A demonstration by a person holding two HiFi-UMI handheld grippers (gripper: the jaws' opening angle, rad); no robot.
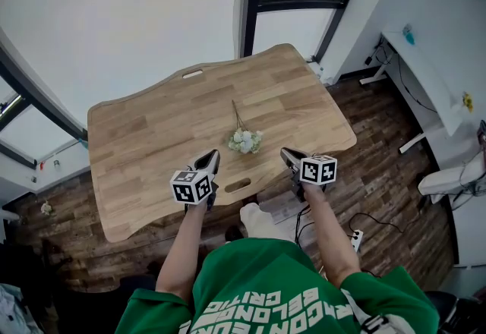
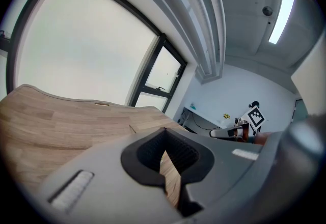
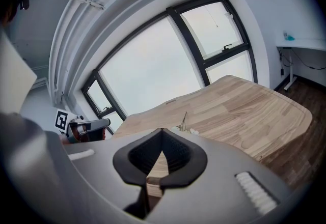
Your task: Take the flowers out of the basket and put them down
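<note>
A broad table (image 1: 152, 135) of pale, straight-grained wood planks fills the middle of the head view. Its outline is wavy and its corners rounded, with a slot-shaped handle hole near the far edge and another near the close edge. Around it lies a dark, rough plank floor (image 1: 380, 181).

At lower centre are the two matt grey moulded grippers, each carrying a marker cube. The left gripper (image 1: 212, 158) and the right gripper (image 1: 286, 155) both have their ribbed black pads pressed together with nothing between them.

The flowers (image 1: 245, 140) lie flat on the table at frame centre, just beyond both gripper tips. They are a small tuft of white blooms on a thin, dry stem.
</note>
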